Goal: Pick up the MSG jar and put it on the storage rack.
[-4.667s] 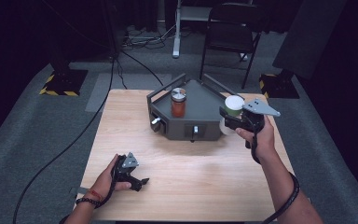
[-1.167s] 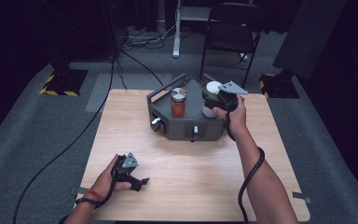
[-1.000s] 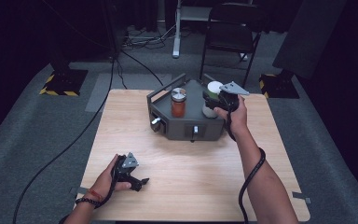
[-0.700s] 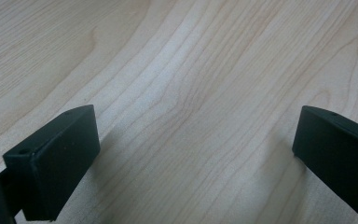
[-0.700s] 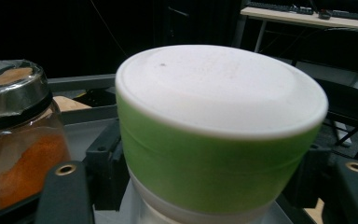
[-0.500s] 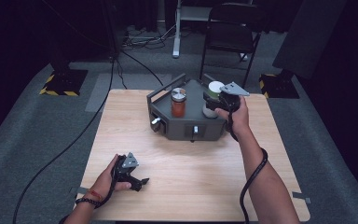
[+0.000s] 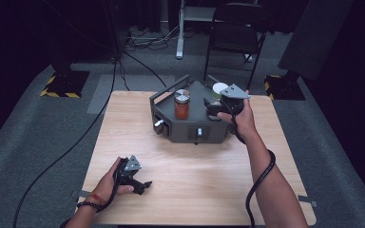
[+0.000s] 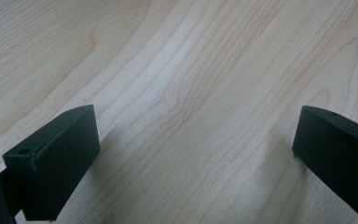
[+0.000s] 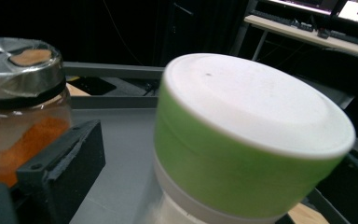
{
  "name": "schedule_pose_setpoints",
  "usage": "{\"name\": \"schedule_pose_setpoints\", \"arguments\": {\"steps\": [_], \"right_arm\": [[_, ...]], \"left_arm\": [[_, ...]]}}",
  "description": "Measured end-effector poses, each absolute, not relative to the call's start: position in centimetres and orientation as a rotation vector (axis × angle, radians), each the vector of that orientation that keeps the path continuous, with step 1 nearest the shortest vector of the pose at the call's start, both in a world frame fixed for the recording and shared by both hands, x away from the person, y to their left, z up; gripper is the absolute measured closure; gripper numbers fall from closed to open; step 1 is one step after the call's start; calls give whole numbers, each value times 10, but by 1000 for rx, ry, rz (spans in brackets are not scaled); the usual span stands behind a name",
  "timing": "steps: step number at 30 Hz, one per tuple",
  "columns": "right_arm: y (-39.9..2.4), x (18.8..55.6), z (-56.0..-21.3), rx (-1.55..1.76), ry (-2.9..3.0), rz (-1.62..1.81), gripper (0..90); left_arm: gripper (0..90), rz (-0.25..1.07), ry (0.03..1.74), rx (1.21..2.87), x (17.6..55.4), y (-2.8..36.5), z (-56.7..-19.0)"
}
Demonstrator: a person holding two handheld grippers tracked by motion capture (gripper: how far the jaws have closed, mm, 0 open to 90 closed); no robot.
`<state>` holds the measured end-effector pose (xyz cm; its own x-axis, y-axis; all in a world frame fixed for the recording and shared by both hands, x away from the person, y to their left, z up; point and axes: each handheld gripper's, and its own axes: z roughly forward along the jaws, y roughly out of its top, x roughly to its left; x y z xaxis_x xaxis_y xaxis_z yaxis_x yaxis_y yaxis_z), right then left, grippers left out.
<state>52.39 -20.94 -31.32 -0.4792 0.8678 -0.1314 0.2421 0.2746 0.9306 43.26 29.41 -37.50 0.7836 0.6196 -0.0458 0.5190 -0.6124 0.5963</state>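
A green-banded container with a white lid (image 7: 218, 88) (image 9: 242, 140) stands in the right back part of the dark grey tray (image 7: 190, 134). My right gripper (image 7: 214, 108) is around it with the jaws just opened; in the right gripper view the left jaw stands clear of its side, and the other jaw is hidden behind it. A glass spice jar with orange powder and a metal lid (image 7: 181, 104) (image 9: 23, 107) stands in the tray to its left. My left gripper (image 7: 140, 183) (image 8: 191, 158) rests open on the bare wood.
The tray has raised handles at its back and sits at the far middle of the wooden table (image 7: 180, 190). A chair (image 7: 237, 28), cables and dark stands are on the floor beyond the table.
The right hand brought the green container from the tray's right side into the tray. In the last second it hardly shifted. The left hand has stayed put.
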Motion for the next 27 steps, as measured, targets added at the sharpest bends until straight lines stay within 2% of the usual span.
{"name": "schedule_pose_setpoints", "arguments": {"steps": [27], "right_arm": [[-232,488,-321,924,1884,1210,16]], "left_arm": [[2,219,845,2367,432,294,-375]]}}
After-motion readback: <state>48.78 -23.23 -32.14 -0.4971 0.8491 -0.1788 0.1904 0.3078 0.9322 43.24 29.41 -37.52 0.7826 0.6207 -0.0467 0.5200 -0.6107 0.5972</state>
